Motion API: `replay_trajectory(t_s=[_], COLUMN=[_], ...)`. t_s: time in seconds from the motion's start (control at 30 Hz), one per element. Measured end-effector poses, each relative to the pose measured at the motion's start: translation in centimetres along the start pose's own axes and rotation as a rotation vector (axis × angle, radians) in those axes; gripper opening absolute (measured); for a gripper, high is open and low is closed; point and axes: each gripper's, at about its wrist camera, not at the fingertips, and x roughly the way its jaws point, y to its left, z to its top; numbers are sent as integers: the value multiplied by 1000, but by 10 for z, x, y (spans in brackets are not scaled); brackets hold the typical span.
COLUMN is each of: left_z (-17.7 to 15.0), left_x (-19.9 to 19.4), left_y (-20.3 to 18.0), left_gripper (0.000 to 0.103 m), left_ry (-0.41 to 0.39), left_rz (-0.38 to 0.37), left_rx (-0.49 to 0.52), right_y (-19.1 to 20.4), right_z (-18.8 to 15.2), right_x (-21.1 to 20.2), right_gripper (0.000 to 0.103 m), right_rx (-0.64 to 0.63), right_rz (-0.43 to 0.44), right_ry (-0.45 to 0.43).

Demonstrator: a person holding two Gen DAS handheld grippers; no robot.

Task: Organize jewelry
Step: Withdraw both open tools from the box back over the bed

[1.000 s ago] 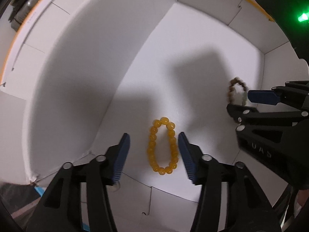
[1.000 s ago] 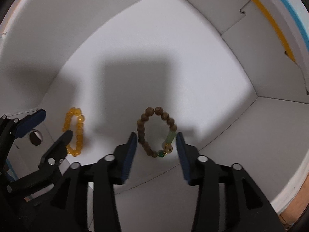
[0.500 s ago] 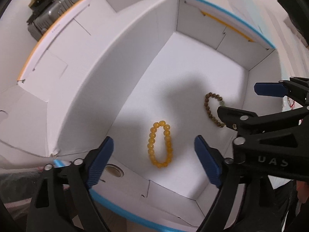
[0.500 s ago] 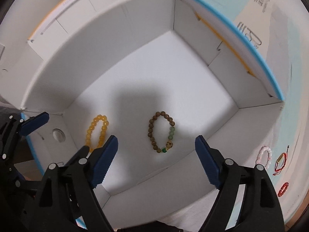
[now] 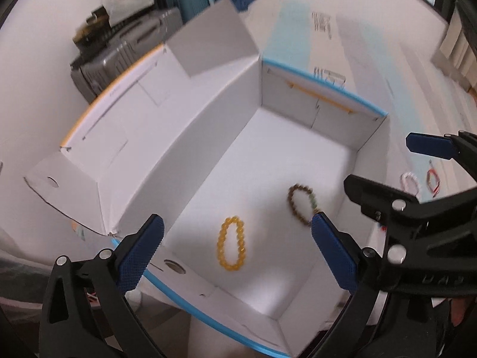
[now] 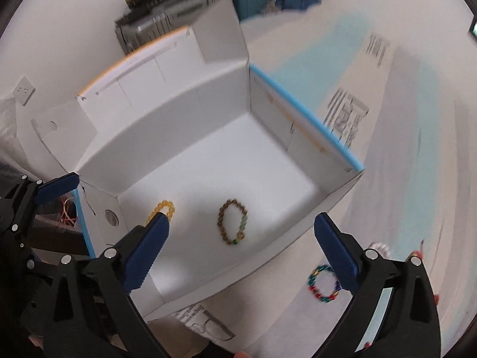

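My left gripper [image 5: 237,252] hangs above the white box [image 5: 208,137], jaws opening wide, nothing between the pads; the yellow bead bracelet [image 5: 232,246] lies flat on the box floor straight below the gap, well clear. My right gripper [image 6: 241,252] likewise, jaws opening, empty; the brown bead bracelet [image 6: 233,222] with green beads lies below its gap. Both are closed loops, apart from each other. A multicolour bracelet [image 6: 323,283] sits outside the box by my right finger.

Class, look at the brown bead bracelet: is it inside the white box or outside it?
Inside. The brown bead bracelet lies flat on the floor of the white box, beside the yellow bead bracelet, with no gripper touching it.
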Motion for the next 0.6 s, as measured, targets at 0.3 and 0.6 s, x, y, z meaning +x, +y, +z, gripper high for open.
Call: replay_trajectory(t_s=[0.3, 0.6], left_z=[-5, -8], left_x=[-32, -49], left_y=[-27, -73], left_gripper=[97, 97], left_ry=[-143, -212], left_rz=[-15, -51], left_rx=[-38, -26], right_y=[-28, -78], right_z=[-21, -53], right_x=[-55, -100], right_gripper=[95, 95], right_rx=[36, 123], right_rz=[-58, -113], right_ry=[-170, -277])
